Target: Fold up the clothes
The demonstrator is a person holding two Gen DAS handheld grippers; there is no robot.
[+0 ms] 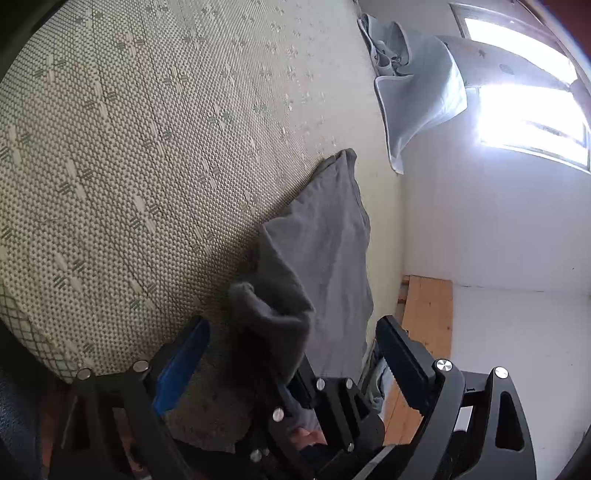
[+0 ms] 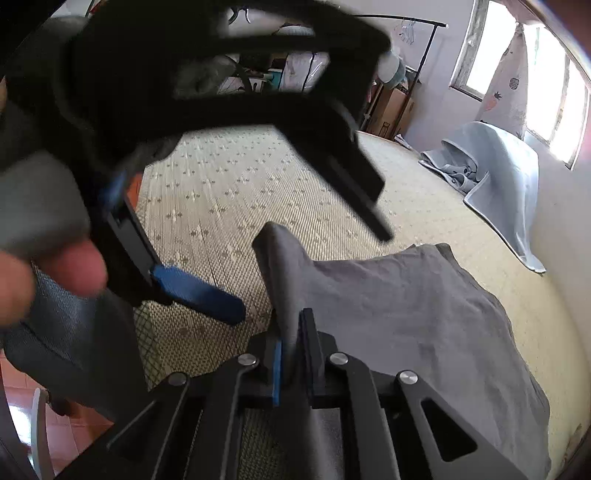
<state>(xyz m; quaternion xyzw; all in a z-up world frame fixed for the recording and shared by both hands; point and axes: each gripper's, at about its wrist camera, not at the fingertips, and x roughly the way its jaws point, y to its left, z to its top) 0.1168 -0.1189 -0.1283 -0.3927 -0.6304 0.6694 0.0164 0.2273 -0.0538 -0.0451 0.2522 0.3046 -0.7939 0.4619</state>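
One grey garment (image 2: 406, 314), soft and limp on the mattress (image 2: 229, 192): we pinch its raised edge in the right hand-held gripper (image 2: 291, 354), left hand-held gripper (image 1: 291, 350) gaping beside it.

A wide woven straw mat (image 2: 229, 177), beige with small pale flower marks, covers the bed surface, and a pale blue blanket (image 2: 506, 173) lies crumpled at its far edge against the white wall (image 1: 498, 229). Bright daylight pours through the wood-framed windows (image 2: 480, 62), beside a patterned curtain (image 2: 511, 85). A black clothes rail (image 2: 417, 22) stands by cardboard boxes (image 2: 397, 107), over reddish floor tiles (image 2: 66, 435).
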